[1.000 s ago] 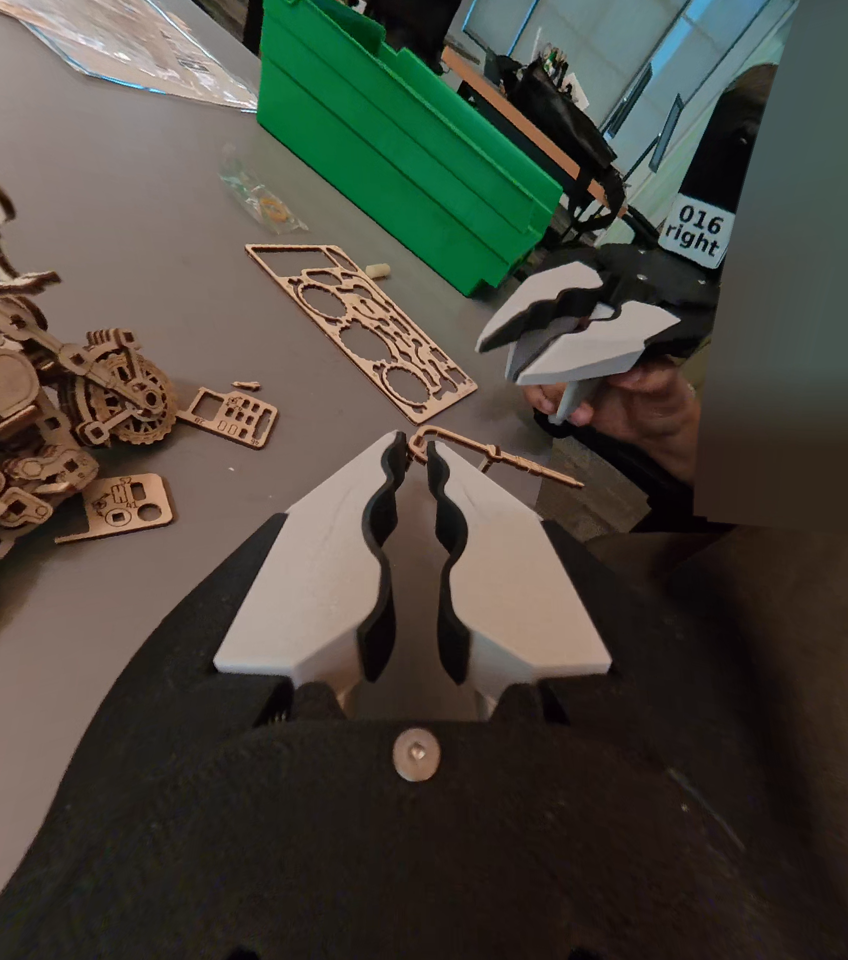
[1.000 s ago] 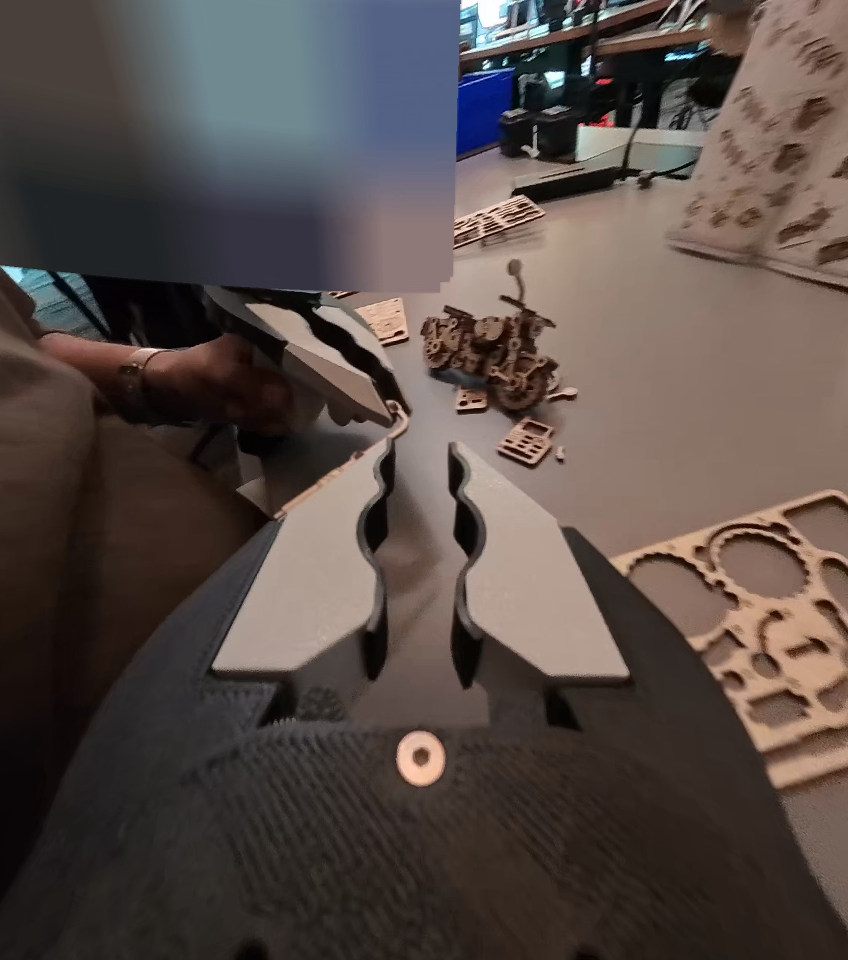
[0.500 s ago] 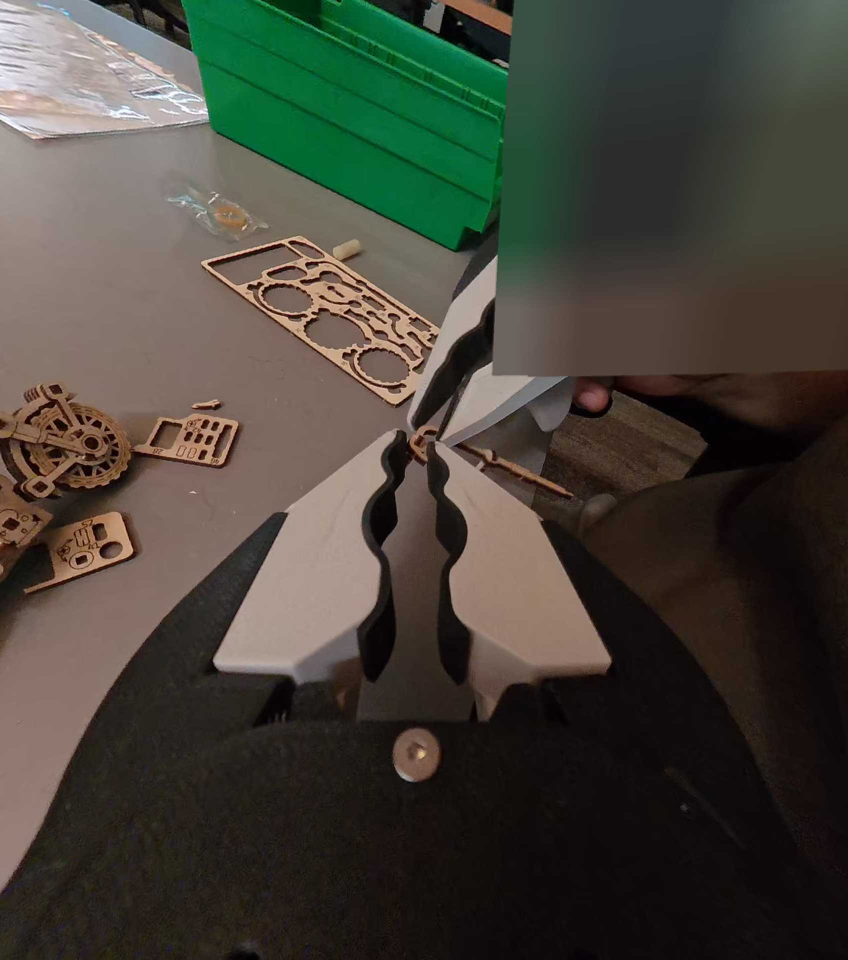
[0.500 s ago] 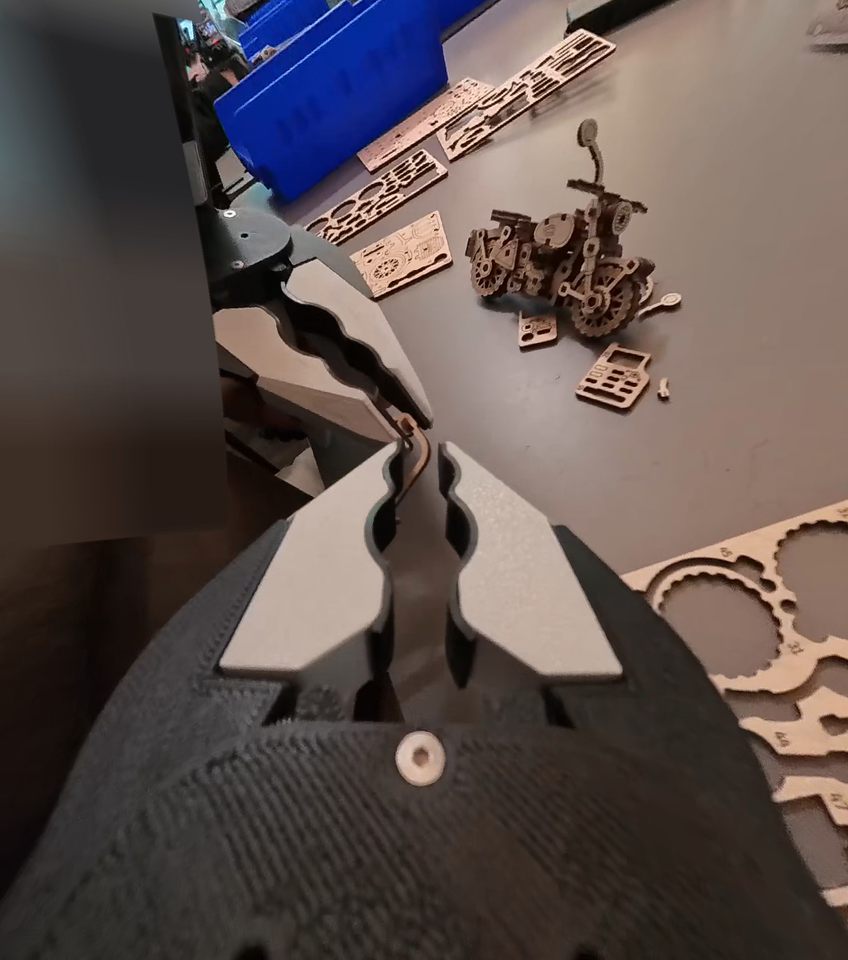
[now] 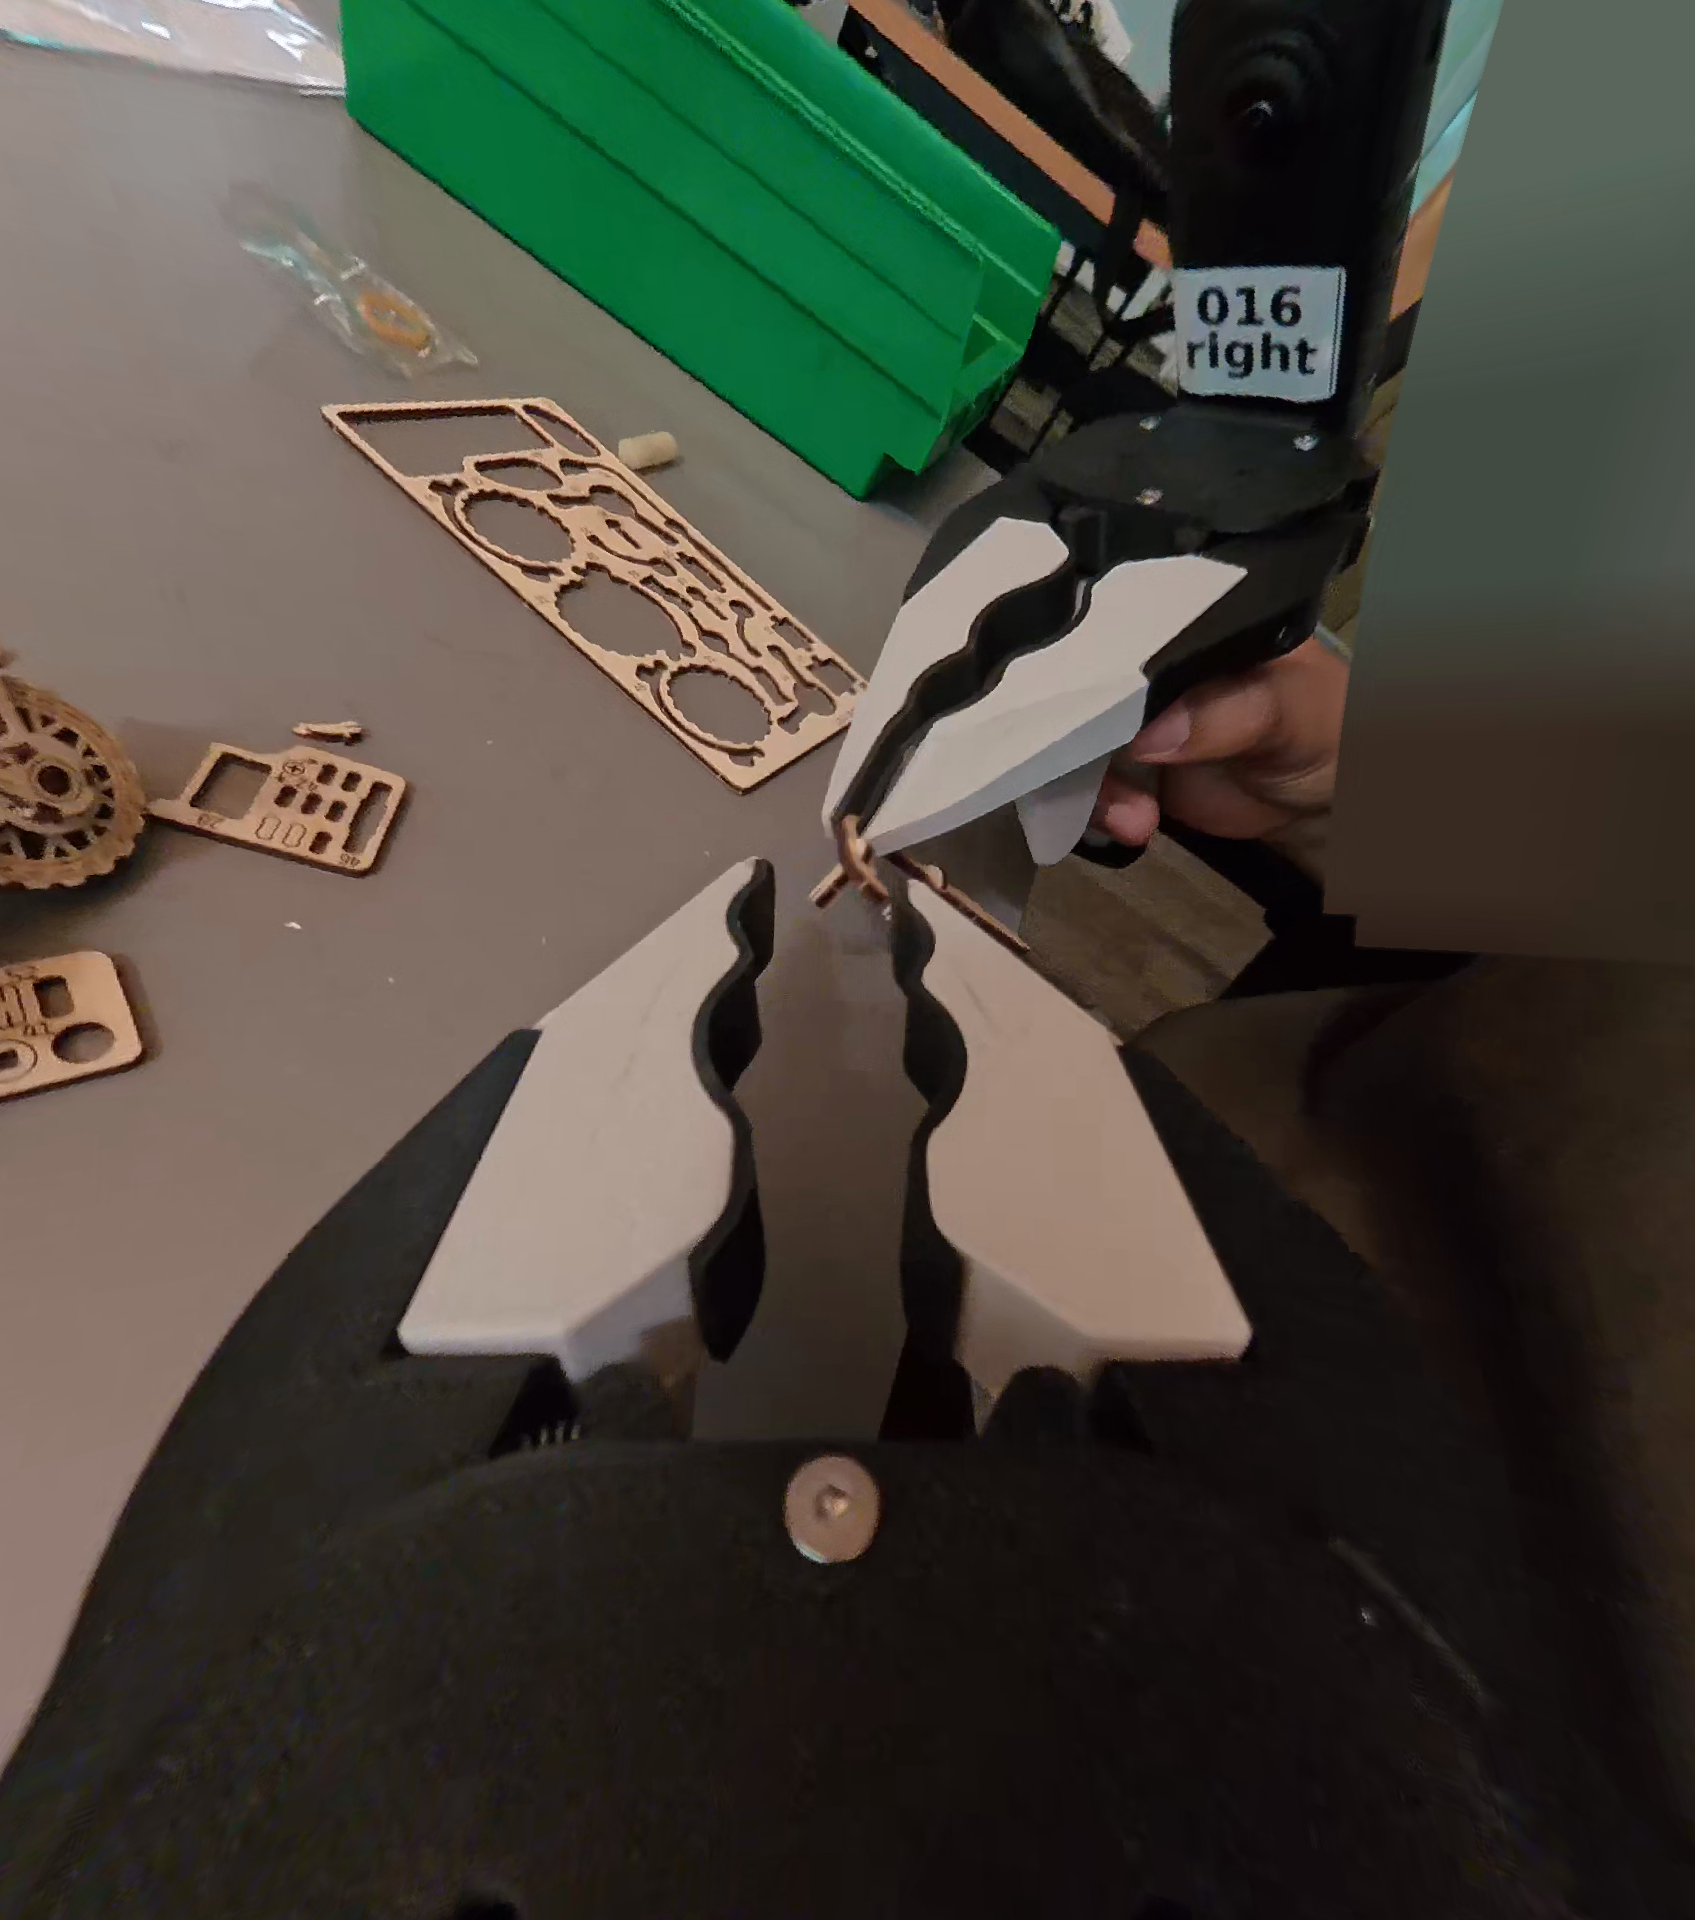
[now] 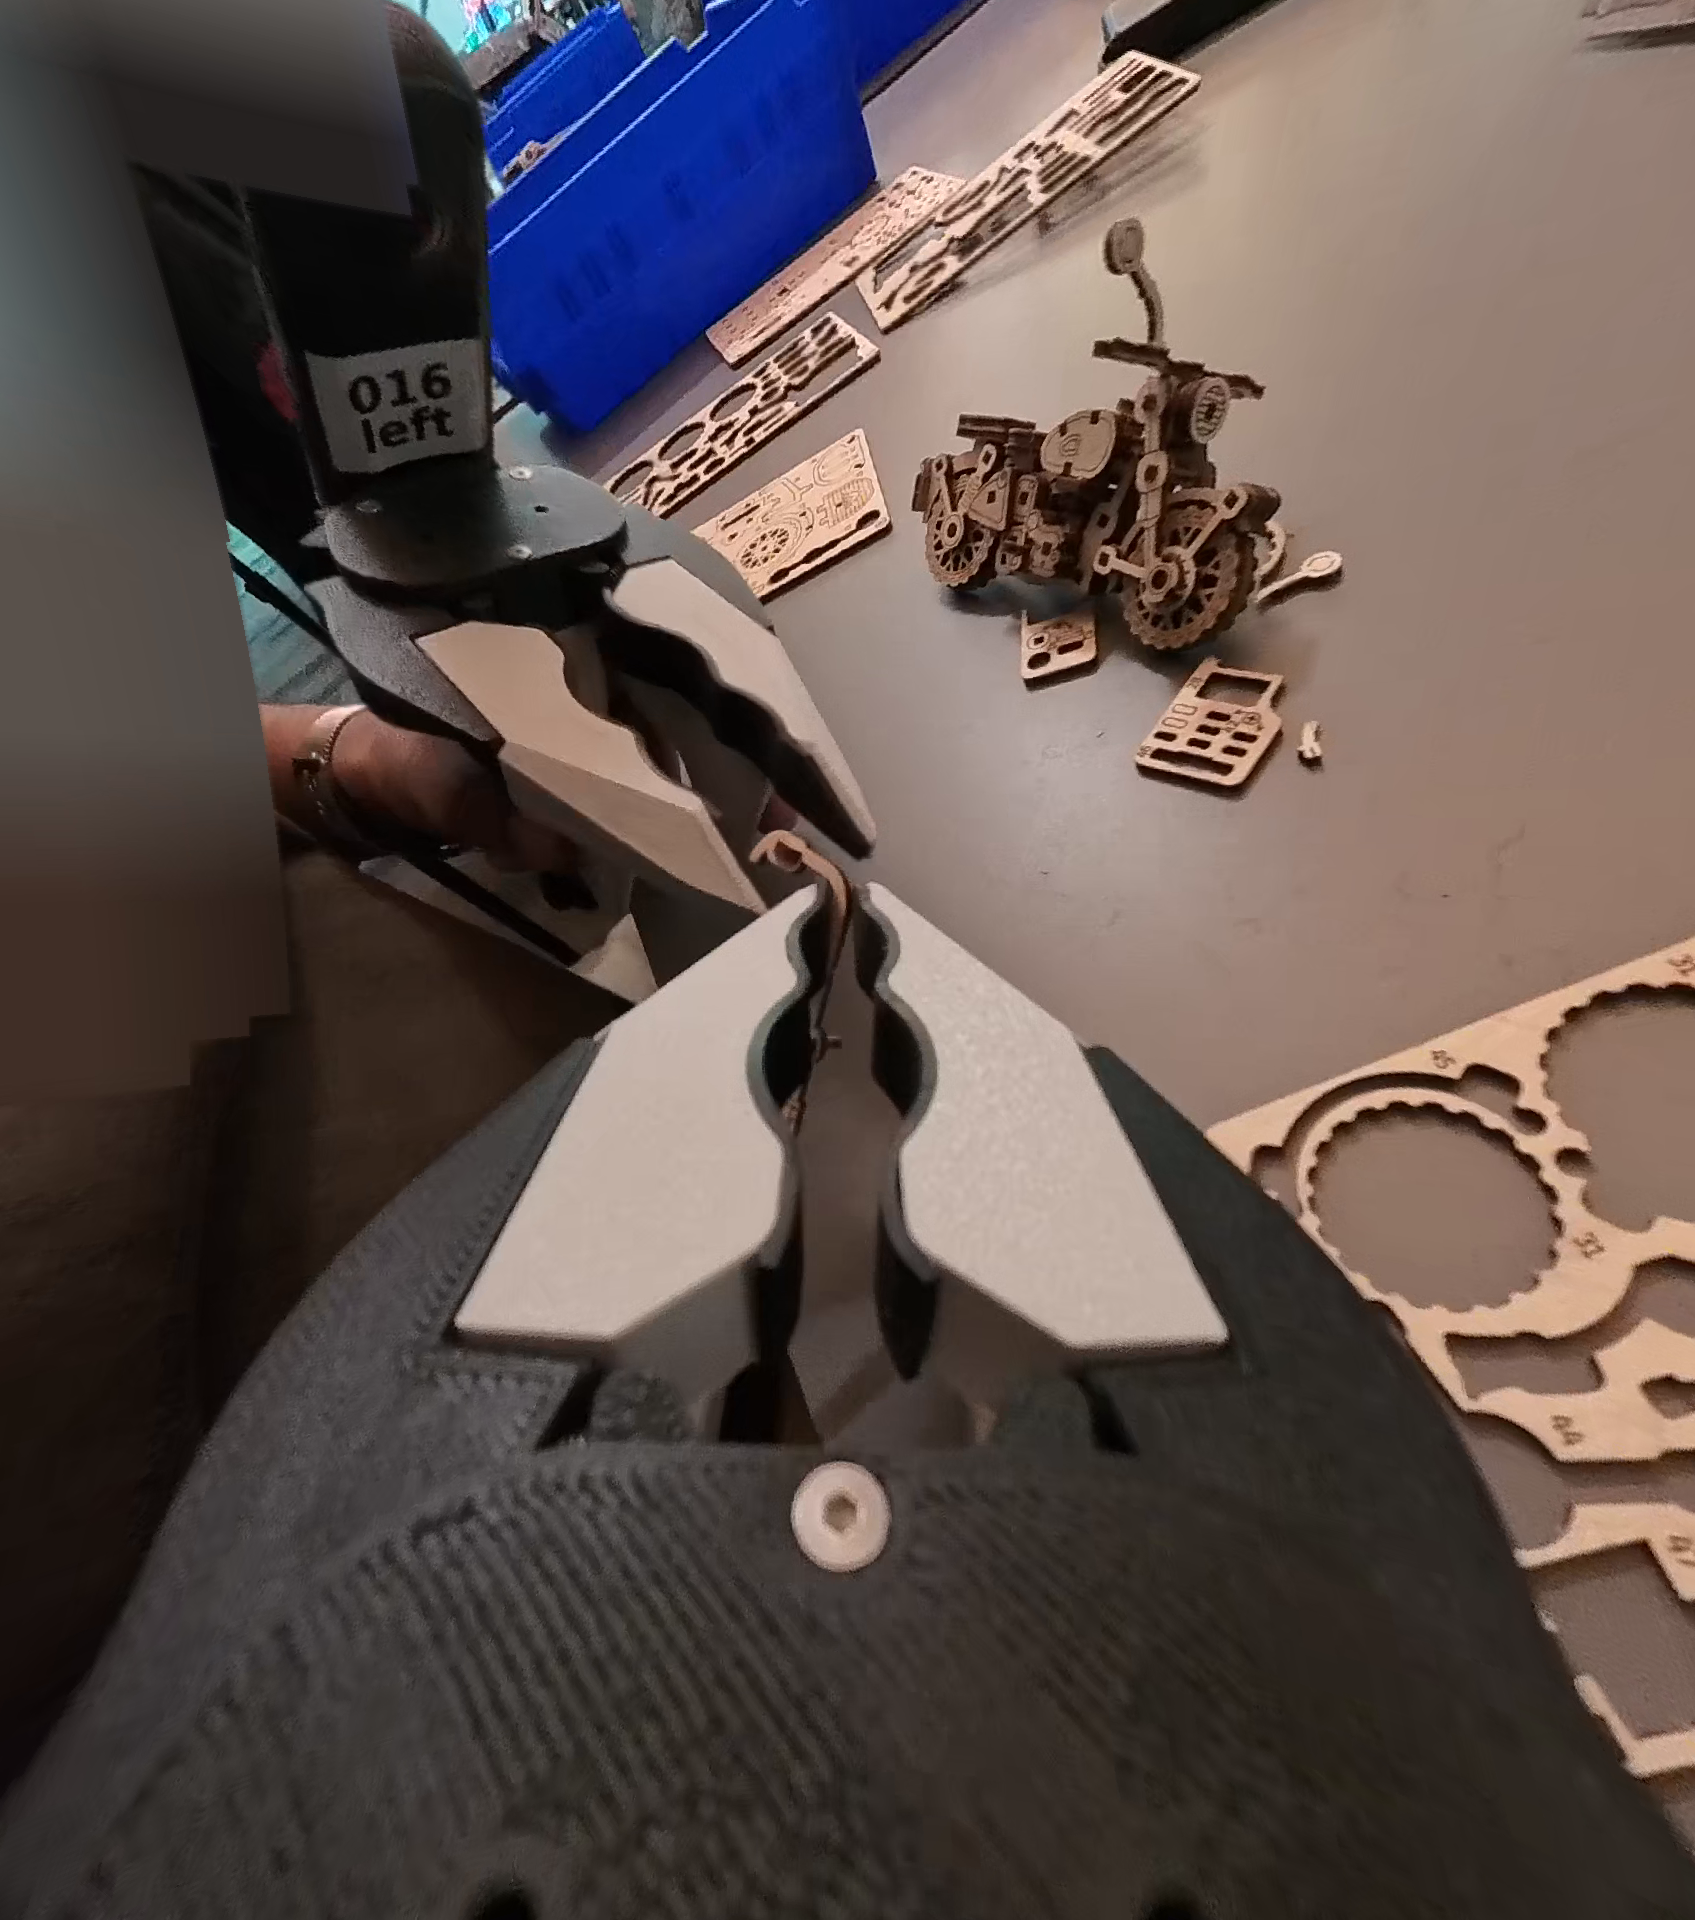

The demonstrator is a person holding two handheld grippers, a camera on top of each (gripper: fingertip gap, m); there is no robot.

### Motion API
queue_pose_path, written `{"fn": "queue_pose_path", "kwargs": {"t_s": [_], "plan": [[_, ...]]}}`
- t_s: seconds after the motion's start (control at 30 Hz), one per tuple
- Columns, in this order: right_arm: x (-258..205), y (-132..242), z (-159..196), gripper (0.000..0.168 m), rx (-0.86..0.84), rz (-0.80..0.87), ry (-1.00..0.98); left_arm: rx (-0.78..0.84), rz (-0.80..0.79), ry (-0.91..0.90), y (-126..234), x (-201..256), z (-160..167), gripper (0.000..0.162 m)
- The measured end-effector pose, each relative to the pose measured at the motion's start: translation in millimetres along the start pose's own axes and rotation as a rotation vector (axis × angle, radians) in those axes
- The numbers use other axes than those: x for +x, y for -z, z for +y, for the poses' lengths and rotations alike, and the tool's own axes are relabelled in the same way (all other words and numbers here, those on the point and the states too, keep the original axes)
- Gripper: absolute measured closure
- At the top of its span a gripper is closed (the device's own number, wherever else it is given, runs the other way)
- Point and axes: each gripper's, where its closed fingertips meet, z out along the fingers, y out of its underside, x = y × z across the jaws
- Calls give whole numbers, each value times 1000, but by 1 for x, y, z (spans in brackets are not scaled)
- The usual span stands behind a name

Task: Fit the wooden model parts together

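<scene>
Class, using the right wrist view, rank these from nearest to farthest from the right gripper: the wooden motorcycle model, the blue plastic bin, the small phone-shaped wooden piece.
1. Small phone-shaped wooden piece, ahead and right of the right gripper.
2. Wooden motorcycle model, standing behind it.
3. Blue plastic bin, far back, left.

The left gripper [image 5: 827, 899] has its jaws spread apart, and nothing sits between the two grey fingers [image 5: 614, 1101]. From its own camera, the right gripper [image 5: 848, 826] comes in from about 2 o'clock with the tips pointing down toward 7 o'clock. Its jaws are closed tight at the tips. A hand [image 5: 1227, 758] grips its black handle from behind. In the right wrist view, the left gripper [image 6: 817, 868] enters from 10 o'clock, and a hand [image 6: 407, 774] with a bracelet on the wrist holds it. The tips of both grippers are just beside each other.
</scene>
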Motion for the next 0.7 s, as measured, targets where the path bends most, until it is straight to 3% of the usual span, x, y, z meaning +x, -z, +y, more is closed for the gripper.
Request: {"fn": "queue_pose_path", "kwargs": {"t_s": [0.27,0.5,0.7], "plan": [[15,8,-9,167,87,18,-101,33,11,142,5,-13,-4,138],[21,5,-12,167,122,51,-140,19,9,171,2,-14,-1,139],[31,11,-28,167,247,88,-212,30,38,209,-5,-5,-1,136]]}}
